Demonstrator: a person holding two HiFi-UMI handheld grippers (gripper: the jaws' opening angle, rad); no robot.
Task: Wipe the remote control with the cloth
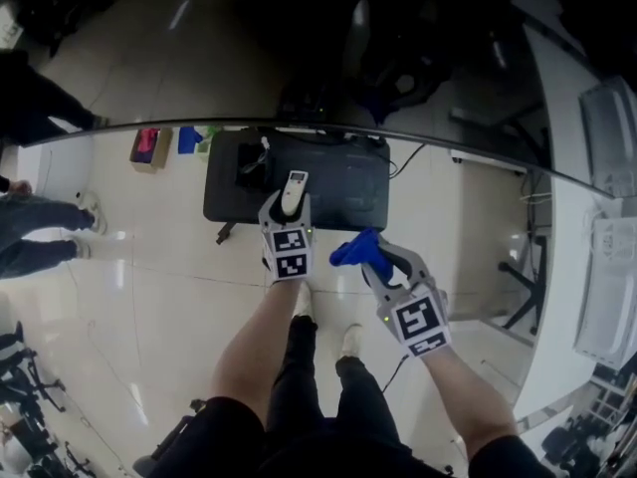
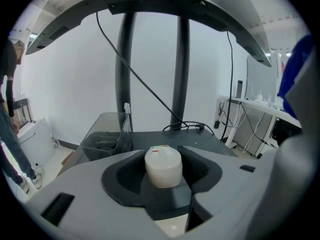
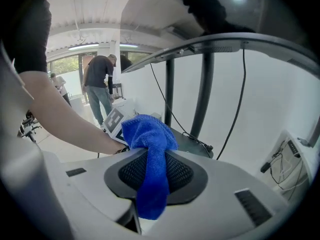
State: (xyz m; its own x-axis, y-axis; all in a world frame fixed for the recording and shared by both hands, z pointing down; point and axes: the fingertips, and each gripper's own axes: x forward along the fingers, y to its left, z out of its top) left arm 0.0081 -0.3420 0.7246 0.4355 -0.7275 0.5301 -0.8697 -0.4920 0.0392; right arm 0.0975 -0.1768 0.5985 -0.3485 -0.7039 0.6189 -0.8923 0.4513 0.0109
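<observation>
Left gripper (image 1: 286, 210) has its jaws closed on one end of the white remote control (image 1: 296, 183), holding it over a dark table (image 1: 348, 192). Just beside it, the right gripper (image 1: 376, 259) pinches a blue cloth (image 1: 354, 250), which is not touching the remote.

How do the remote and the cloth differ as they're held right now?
The remote is white and rigid, sticking straight out of the left hand-held gripper; the cloth is blue and soft, drooping from the right hand-held gripper. Both are clamped between jaws.
</observation>
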